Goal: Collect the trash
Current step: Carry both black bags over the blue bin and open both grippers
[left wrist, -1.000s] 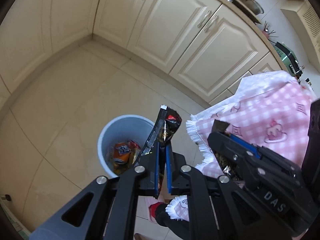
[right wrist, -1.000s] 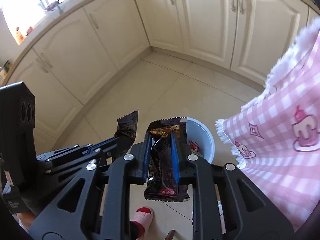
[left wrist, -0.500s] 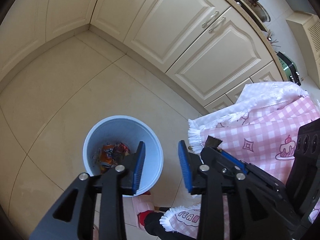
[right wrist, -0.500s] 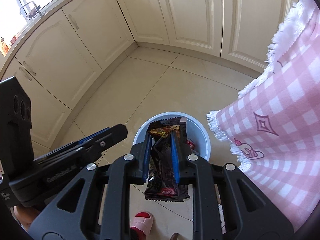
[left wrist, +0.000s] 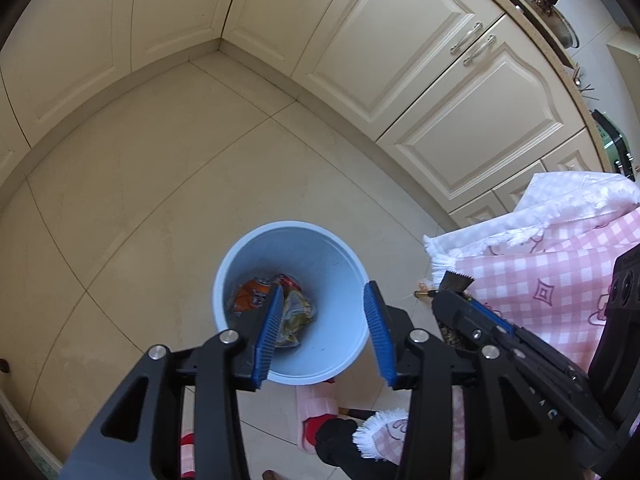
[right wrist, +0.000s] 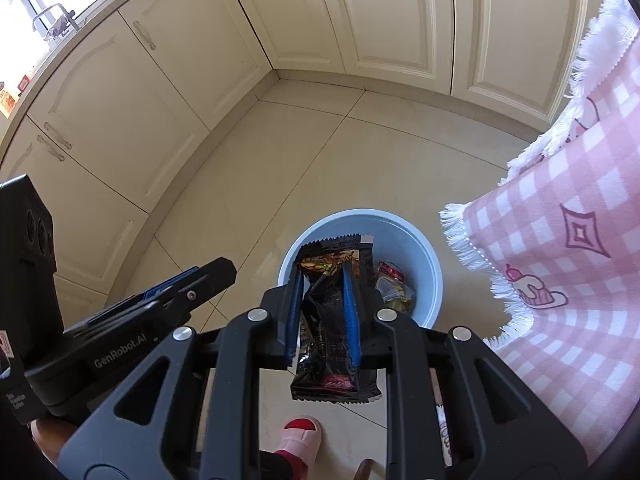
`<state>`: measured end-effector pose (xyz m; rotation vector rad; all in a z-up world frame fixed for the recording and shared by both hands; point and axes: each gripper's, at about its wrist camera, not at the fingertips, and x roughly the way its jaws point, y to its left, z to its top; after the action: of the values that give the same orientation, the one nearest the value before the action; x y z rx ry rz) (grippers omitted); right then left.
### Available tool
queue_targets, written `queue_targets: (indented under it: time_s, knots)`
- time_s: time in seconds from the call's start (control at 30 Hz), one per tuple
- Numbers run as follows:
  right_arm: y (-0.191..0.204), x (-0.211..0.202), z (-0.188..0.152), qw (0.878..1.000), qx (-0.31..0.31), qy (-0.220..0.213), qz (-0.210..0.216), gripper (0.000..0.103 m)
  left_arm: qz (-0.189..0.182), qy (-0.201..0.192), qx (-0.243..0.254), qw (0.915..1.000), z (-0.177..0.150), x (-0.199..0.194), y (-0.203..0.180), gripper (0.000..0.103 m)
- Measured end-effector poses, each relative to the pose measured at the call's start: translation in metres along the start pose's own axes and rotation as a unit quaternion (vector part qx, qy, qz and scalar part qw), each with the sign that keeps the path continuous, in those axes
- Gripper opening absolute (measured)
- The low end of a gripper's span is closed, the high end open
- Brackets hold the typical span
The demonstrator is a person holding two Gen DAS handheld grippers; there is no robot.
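Note:
A light blue trash bin [left wrist: 344,264] stands on the tiled floor and holds an orange can [left wrist: 252,294] and crumpled wrappers [left wrist: 296,312]. My left gripper [left wrist: 324,304] is open and empty, right above the bin. My right gripper [right wrist: 322,276] is shut on a black snack wrapper [right wrist: 332,344] and holds it over the bin's near rim [right wrist: 434,280]. In the left wrist view the right gripper [left wrist: 456,304] sits to the right of the bin, with the wrapper's edge [left wrist: 456,282] showing above its tip.
Cream kitchen cabinets [left wrist: 420,60] line the far walls and meet in a corner. A table with a pink checked cloth [right wrist: 580,260] hangs close to the bin's right side. The person's pink slipper [right wrist: 300,438] is on the floor just before the bin.
My left gripper opened and let go of its black wrapper, which is gone from its jaws. Both grippers moved closer over the bin. The right gripper stays shut on its wrapper.

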<state>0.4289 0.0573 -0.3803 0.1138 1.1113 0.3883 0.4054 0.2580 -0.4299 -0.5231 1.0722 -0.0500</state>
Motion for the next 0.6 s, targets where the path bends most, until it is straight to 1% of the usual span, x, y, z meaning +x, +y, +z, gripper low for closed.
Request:
queue_targets:
  time_s: [0.23,0.47,0.5,0.53,0.6]
  knots:
    - [0.0023,0.0032,-0.0001,1.000,0.001,-0.004,-0.001,0.022,0.002,0.001,-0.008,1.0000,0.0009,-0.0014,0.0052,0.044]
    - [0.0053,0.0070,-0.0004,1.000,0.002,0.007,-0.005,0.023,0.002,0.003,-0.006,1.0000,0.0017,-0.0012,0.0058,0.044]
    - [0.0049,0.0064,-0.0003,1.000,0.003,0.006,-0.008,0.026,0.002,0.003,-0.006,1.0000,0.0017,-0.0013,0.0053,0.044]
    - [0.0047,0.0047,-0.0003,1.000,0.002,0.003,-0.012,0.033,0.002,0.003,-0.005,1.0000,0.0016,-0.0015,0.0050,0.044]
    - [0.0038,0.0016,-0.0003,1.000,0.001,-0.003,-0.019,0.042,0.005,0.001,-0.006,1.0000,0.0011,-0.0023,0.0043,0.045]
